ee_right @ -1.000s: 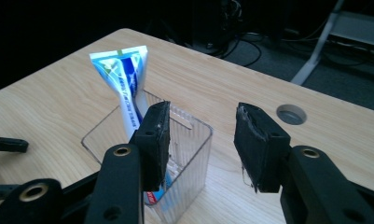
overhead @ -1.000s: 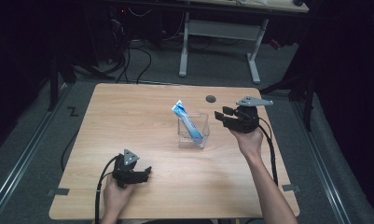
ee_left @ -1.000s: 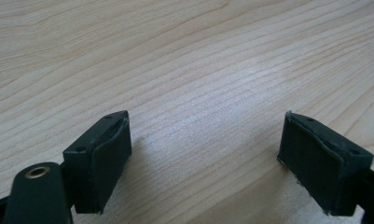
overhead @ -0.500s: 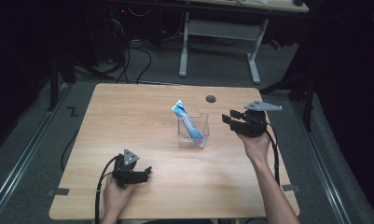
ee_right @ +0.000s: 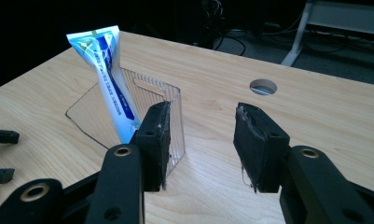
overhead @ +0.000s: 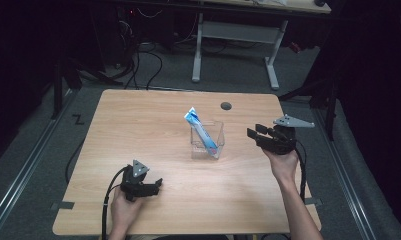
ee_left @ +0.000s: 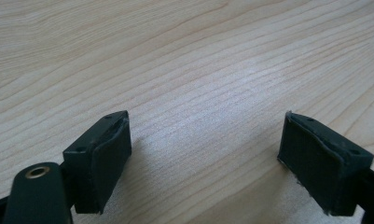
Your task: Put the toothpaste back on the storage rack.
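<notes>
A clear plastic container (overhead: 215, 131) stands at the table's middle, and a blue-and-white tube (overhead: 200, 131) leans in it with its flat end up and to the left. My right gripper (overhead: 254, 132) hovers to the container's right, open and empty, pointing at it. In the right gripper view the jaws (ee_right: 201, 140) frame bare wood, with the container (ee_right: 168, 100) and the tube (ee_right: 105, 70) just beyond the left pad. My left gripper (overhead: 157, 184) rests near the front left of the table, open; its jaws (ee_left: 205, 158) have nothing between them.
The wooden table (overhead: 138, 125) has a round cable hole (overhead: 226, 106) behind the container, also seen as a hole (ee_right: 262, 86) in the right gripper view. A desk frame (overhead: 235, 45) and cables lie on the floor beyond the far edge.
My right gripper has drawn away from the container, moving right and slightly toward the person. The left gripper, container and tube have stayed put.
</notes>
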The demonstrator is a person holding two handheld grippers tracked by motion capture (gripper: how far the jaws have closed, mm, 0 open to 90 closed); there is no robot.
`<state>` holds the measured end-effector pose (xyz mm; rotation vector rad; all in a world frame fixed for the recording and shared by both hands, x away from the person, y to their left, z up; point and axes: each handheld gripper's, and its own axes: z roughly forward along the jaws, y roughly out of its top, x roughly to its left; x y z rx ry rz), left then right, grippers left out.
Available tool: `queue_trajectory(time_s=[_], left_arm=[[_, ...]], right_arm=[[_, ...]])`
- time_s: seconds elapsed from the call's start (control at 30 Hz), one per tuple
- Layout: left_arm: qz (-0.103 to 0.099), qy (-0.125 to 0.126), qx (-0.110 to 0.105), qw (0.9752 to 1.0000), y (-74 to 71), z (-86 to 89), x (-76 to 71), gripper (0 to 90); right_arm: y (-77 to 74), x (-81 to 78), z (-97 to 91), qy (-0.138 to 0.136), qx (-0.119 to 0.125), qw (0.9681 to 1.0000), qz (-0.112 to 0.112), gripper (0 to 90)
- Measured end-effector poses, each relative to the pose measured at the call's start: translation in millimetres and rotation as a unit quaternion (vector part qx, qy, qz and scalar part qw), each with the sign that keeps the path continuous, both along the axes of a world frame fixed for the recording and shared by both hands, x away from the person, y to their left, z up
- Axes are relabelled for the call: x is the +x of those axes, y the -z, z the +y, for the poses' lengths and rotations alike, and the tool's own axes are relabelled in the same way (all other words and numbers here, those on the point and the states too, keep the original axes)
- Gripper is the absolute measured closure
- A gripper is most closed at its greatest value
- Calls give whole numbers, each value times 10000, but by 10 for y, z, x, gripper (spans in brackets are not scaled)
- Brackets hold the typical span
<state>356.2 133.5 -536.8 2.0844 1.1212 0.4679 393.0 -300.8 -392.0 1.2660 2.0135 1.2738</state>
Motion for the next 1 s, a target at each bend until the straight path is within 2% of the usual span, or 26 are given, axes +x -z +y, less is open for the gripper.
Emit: queue_trajectory(time_s=[1.0], left_arm=[[0, -3, 10, 10000, -1, -1, -1, 171]], right_arm=[[303, -264, -199, 173, 128, 9996, 160, 553]])
